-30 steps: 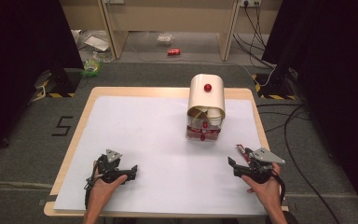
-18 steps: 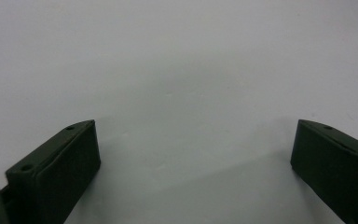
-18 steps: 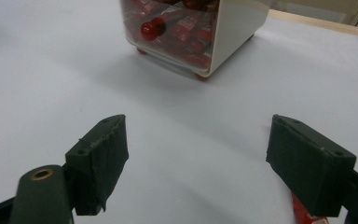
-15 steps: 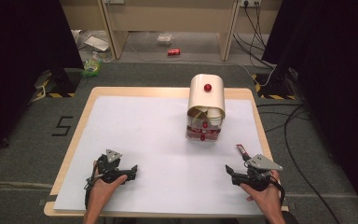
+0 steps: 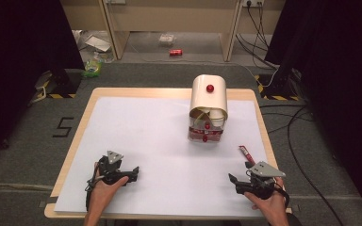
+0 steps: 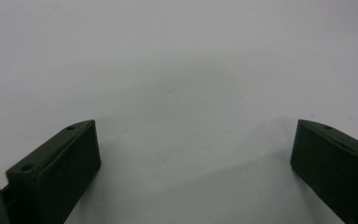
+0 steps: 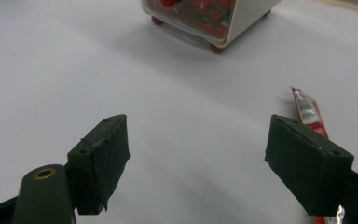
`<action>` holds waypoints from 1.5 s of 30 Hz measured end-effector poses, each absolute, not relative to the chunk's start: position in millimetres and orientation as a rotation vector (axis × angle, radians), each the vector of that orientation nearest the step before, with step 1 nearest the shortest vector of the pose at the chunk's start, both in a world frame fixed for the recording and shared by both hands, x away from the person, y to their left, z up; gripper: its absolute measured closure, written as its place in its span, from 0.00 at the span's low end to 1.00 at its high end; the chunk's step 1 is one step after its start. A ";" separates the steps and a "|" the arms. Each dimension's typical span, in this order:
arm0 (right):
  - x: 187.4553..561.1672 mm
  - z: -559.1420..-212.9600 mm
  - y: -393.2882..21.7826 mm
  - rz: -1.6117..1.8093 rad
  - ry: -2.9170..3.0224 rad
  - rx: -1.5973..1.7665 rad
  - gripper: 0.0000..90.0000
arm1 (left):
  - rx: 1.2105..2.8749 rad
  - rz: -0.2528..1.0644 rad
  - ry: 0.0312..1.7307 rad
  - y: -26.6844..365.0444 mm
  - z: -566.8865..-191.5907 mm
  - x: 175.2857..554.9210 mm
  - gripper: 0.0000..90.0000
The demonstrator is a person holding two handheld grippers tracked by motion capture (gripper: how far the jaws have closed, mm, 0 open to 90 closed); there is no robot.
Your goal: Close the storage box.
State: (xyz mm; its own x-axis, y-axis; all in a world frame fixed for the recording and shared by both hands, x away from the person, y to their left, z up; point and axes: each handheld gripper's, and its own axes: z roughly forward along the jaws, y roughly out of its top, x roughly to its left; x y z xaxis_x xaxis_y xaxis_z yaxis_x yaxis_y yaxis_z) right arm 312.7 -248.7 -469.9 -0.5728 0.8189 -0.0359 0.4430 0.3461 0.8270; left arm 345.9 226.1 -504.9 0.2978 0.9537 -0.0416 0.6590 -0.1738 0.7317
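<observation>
High view first: wooden table (image 5: 87, 113) covered with a white sheet (image 5: 155, 136). Toward the far right of the sheet sits a cream container (image 5: 209, 101) with a rounded top, a red knob on it, and red stuff showing at its open front. A thin red packet (image 5: 246, 154) lies flat near the right edge of the sheet, nearer than the container and apart from it. The left gripper (image 5: 131, 174) is at the near left, held in the person's left hand (image 5: 104, 187), low over the sheet. The right gripper (image 5: 234, 181) is at the near right in the right hand (image 5: 266, 203), just nearer than the packet.

Left gripper view: the left gripper's (image 6: 193, 154) jaws are spread wide with nothing between them, just bare white sheet (image 6: 177, 70) ahead.

Right gripper view: the right gripper (image 7: 198, 154) also has its jaws wide apart and holds nothing. The red packet (image 7: 307, 112) lies beside the right-hand jaw, outside the gap, partly hidden behind it. Can't tell if it's touching. The container's (image 7: 247, 16) base with red feet is at the far end.
</observation>
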 end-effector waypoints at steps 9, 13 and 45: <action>307.9 -476.8 -255.4 1.112 2.204 1.119 0.23 | 1.915 0.580 1.436 225.9 -505.0 345.9 0.01; 306.3 -479.2 -253.9 1.096 2.232 1.104 0.23 | 1.915 0.580 1.436 225.9 -505.0 345.9 0.01; 310.6 -495.6 -252.6 0.996 2.390 1.088 0.15 | 1.921 0.581 1.436 225.6 -504.9 346.0 0.01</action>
